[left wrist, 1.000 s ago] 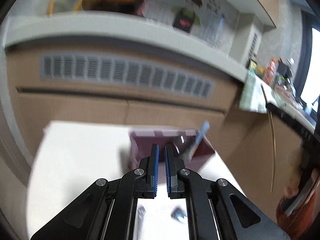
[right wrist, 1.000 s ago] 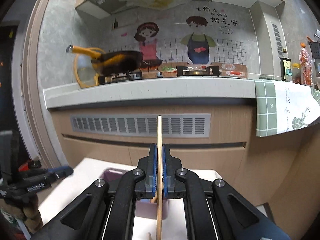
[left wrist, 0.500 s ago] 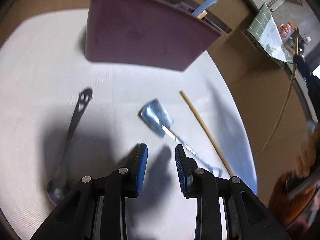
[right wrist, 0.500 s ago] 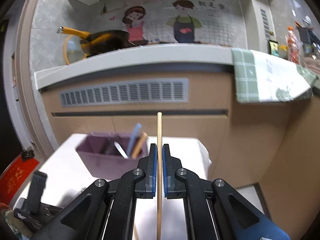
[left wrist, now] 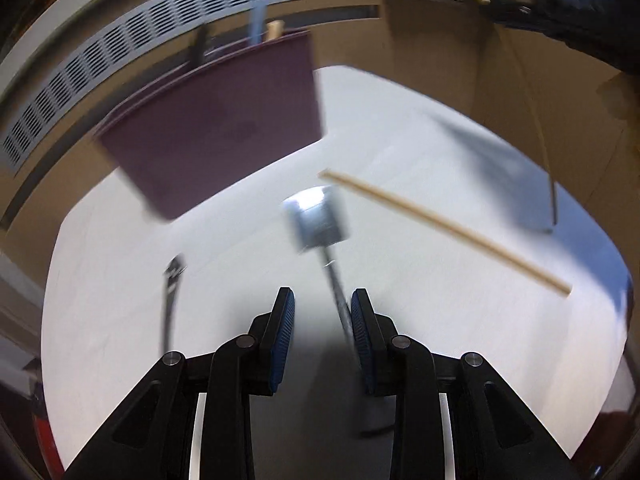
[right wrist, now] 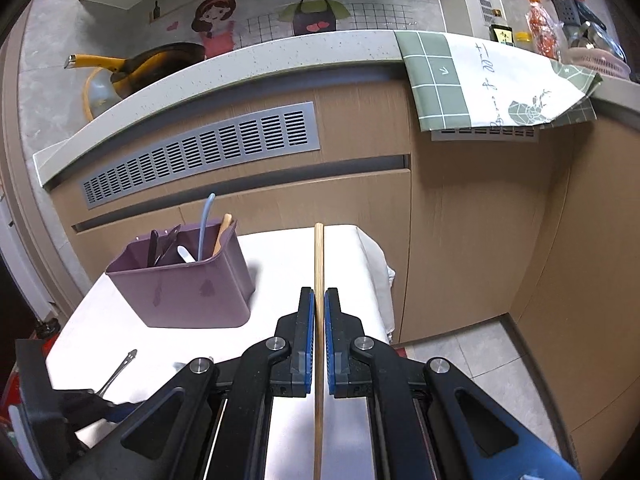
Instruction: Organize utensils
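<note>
While the left-wrist view is smeared by motion blur, its layout still reads: at far left on the white table (left wrist: 120, 264) lies a dark slotted utensil (left wrist: 170, 292), its head pointing away from the camera. Up and behind it stands the purple bin (left wrist: 216, 132), with a dark handle, a blue handle and a wooden one poking over its far rim. At the centre, the left gripper (left wrist: 322, 312) hangs low over the table with its jaws apart; the handle of a metal spatula (left wrist: 318, 222) runs between them, close against the right-hand pad, though whether it touches cannot be told. The spatula's blade lies just ahead of the fingertips. To the right of it, a chopstick (left wrist: 444, 232) lies loose on the table, slanting toward the near right corner.

From the right wrist, the bin (right wrist: 188, 292) sits at left on the table (right wrist: 280, 256), holding dark utensils, a white one, a blue handle and a wooden handle. Near the bottom left lies the slotted utensil (right wrist: 118, 372). At the centre, the right gripper (right wrist: 319, 308) is clamped on a second chopstick (right wrist: 319, 256), held upright and extending past the fingertips. Beyond are wooden cabinets (right wrist: 460, 220), and a green checked cloth (right wrist: 480, 80) hangs over the counter at right.
</note>
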`<state>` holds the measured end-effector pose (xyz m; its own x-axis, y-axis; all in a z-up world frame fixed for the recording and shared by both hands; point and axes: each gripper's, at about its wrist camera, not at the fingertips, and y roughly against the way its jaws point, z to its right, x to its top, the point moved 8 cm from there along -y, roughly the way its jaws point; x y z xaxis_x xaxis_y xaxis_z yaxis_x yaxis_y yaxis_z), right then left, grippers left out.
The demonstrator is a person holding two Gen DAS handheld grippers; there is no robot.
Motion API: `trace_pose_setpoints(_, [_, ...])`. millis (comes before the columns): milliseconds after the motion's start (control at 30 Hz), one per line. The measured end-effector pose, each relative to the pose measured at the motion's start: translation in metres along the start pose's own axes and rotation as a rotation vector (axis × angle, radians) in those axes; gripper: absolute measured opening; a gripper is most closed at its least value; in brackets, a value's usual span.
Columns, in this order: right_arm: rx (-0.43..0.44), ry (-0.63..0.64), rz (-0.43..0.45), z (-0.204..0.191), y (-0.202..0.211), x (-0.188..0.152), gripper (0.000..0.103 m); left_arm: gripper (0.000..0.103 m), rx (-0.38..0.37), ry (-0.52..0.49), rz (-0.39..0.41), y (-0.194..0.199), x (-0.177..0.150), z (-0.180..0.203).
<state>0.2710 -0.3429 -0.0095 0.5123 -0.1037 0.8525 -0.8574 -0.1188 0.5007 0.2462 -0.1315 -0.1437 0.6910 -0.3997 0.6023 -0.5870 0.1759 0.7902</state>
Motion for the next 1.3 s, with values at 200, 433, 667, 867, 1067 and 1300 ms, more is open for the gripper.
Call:
trace_pose_setpoints(200, [0.046,-0.015,0.009,-0.008,-0.002,0.002,0.004,0.031,-0.226,0.185,-0.041,-0.014,0.019,-0.018])
trace_pose_setpoints(433, [0.03,0.005,0.006,-0.007,0.002,0.0,0.004,0.036,-0.28,0.07,-0.076,-0.046,0.063,0.002])
trace_pose_setpoints(667, [0.035,0.0,-0.008,-0.008,-0.002,-0.001,0.004,0.04,-0.19,0.018,-0.105,-0.056,0.075,0.013])
trace_pose_setpoints(867, [0.082,0.008,0.015,-0.024,0.007,0.006,0.004,0.033,-0.19,0.136,-0.02,-0.035,0.063,-0.006])
trace_pose_setpoints(1067, [0.108,0.046,0.015,-0.047,0.009,0.012,0.004,0.033,-0.184,0.258,0.194,0.034,0.059,-0.036])
trace_pose_setpoints(1300, [0.148,0.049,0.072,-0.075,0.015,0.031,0.004,0.003,-0.128,0.347,0.391,0.093,0.076,-0.087])
